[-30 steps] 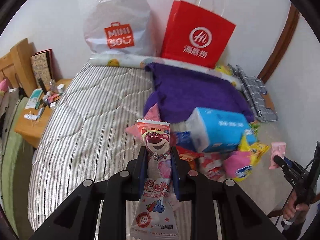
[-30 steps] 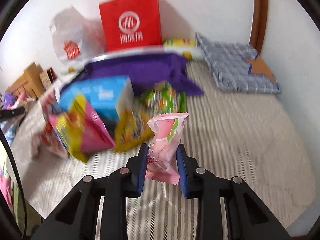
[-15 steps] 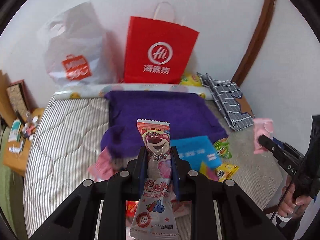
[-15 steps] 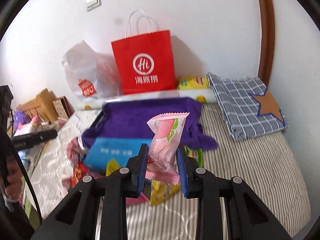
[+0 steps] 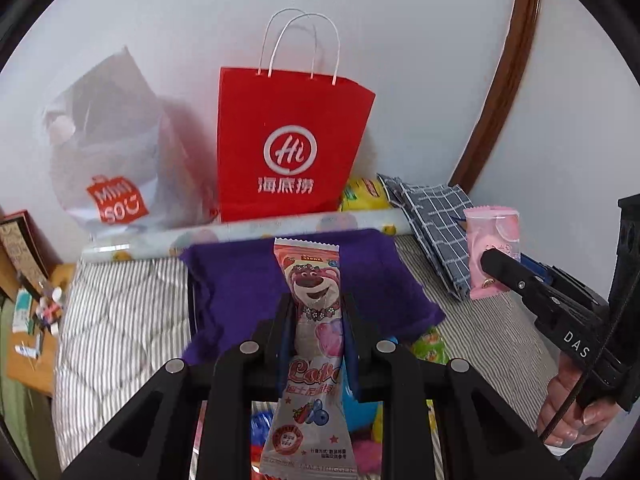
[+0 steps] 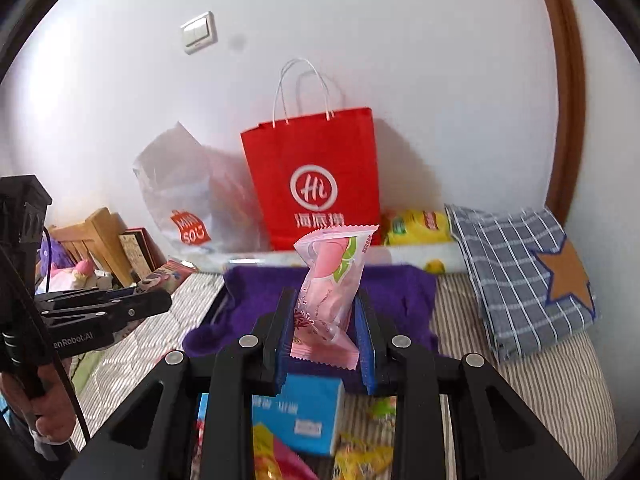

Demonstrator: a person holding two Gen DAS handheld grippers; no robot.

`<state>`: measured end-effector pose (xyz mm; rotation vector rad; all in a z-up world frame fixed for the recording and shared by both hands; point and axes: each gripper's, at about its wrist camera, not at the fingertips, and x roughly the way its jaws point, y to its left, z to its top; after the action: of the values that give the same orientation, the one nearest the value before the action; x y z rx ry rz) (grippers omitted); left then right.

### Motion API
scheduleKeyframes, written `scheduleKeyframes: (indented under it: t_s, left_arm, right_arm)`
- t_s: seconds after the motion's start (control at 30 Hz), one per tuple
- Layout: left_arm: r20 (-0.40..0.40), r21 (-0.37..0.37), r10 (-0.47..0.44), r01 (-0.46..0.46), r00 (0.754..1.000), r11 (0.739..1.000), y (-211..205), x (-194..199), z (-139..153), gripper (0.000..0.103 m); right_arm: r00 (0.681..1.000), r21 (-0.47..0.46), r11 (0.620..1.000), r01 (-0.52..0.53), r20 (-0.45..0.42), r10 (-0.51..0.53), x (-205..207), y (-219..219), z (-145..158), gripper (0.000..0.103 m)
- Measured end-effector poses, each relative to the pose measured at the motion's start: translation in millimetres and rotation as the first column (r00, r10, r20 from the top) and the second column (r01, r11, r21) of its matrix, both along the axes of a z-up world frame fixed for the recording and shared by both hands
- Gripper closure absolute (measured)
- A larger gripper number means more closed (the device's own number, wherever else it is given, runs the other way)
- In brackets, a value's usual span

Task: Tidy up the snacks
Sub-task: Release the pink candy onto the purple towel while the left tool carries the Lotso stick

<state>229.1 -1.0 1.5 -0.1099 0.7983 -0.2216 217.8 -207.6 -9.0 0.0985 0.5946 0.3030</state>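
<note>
Upright, red paper bag [image 5: 294,148] beside white plastic bag [image 5: 116,152], contents hidden.

1. A paper bag [image 5: 294,148] stands against the wall at the head of the bed [image 5: 120,320], a plastic bag [image 5: 116,160] to its left.
2. A blanket [image 5: 240,280] lies on the bed before the paper bag.
3. A folded cloth [image 6: 520,272] lies right of the blanket.
4. Snack packs [image 6: 304,412] lie on the bed before the blanket.
5. A nightstand [image 5: 32,344] stands left of the bed.

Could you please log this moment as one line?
left gripper: shut on bear snack | right gripper: shut on pink snack | red bag: ahead
</note>
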Motion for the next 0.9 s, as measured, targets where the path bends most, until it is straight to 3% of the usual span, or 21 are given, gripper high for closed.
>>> scheduleKeyframes:
  t_s: [0.67,0.9]
  left_arm:
    - [-0.005,0.021,0.073,-0.072,0.997,0.997,24,104,-9,0.082]
    - [-0.035,0.02,0.077,-0.076,0.996,0.997,32,141,-32,0.082]
  right_arm:
    - [1.0,-0.007,1.0,-0.014,-0.021,0.014,119,2,-7,0.074]
    - [0.996,-0.022,0.999,-0.034,-0.078,0.032,157,5,-39,0.074]
